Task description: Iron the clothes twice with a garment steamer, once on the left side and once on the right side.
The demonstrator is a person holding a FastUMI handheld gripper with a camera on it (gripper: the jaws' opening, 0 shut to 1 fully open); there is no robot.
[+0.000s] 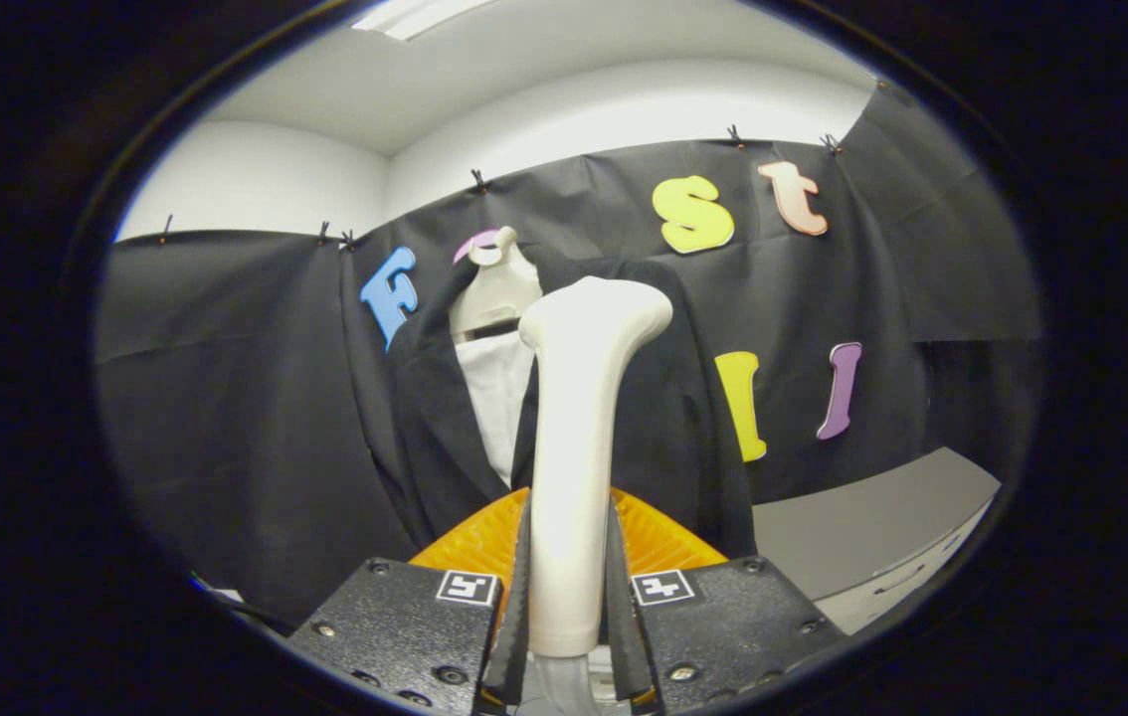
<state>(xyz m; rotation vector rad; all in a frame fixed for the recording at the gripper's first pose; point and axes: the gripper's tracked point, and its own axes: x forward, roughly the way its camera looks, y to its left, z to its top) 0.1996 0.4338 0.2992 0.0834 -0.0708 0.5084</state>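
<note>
A white garment steamer (pixel 579 438) stands upright between my fingers, handle low and head high. My gripper (pixel 569 597) is shut on the handle, both fingers pressed against its sides. Beyond the steamer hangs a black jacket (pixel 668 418) over a white shirt (pixel 496 398) on a cream mannequin bust (pixel 494 288). The steamer head rises in front of the jacket's chest and hides its middle; I cannot tell whether it touches the fabric. An orange ribbed part (pixel 658 537) shows just behind the fingers.
Black cloth covers the booth wall (pixel 226 398) behind and beside the jacket. A grey cabinet top (pixel 872 527) with a drawer front lies to the right, lower than the jacket. A dark cable (pixel 226 597) runs low on the left.
</note>
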